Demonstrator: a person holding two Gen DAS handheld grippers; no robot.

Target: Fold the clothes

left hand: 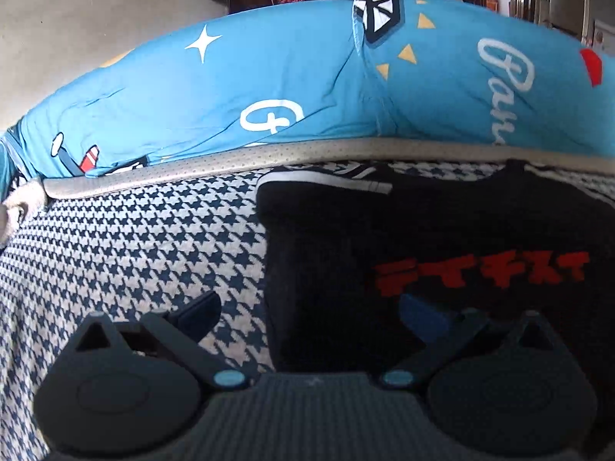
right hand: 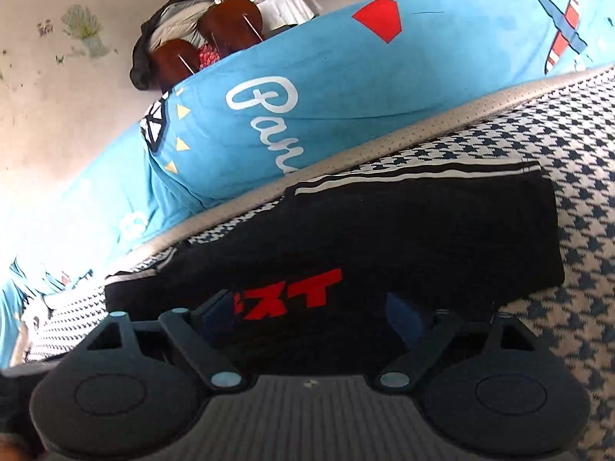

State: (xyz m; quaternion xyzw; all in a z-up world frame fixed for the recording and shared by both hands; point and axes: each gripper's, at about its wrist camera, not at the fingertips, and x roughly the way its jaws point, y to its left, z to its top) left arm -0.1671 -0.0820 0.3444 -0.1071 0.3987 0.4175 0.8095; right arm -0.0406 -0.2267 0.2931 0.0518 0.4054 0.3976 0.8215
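A: Well, going left to right, what lies around the garment?

B: In the left wrist view the houndstooth cover (left hand: 127, 238) spreads out bare on the left, with a grey perforated edging (left hand: 238, 159) along its far side. Behind that edging rises a blue bedding roll (left hand: 269, 73) printed with a white star and script letters.

A: And the garment itself?

B: The black T-shirt (left hand: 442, 223) lies folded on the houndstooth cover, right of centre, its red lettering (left hand: 480, 272) facing up and a striped white cuff at its far edge, close to the edging.

A: The left tongs?

B: The left tongs (left hand: 309, 313) stand wide apart and hold nothing; one finger is over the bare cover, the other over the shirt's near left part.

A: The right ones?

B: The right tongs (right hand: 313, 307) also gape wide, empty, both fingers over the shirt's near edge. Whether the tips touch the cloth, I cannot tell.

A: Anything blocking the way?

B: Only the blue roll, just beyond the shirt. Farther back stand brown wooden chairs (right hand: 230, 19) with clothing draped over them against a wall (right hand: 57, 77).
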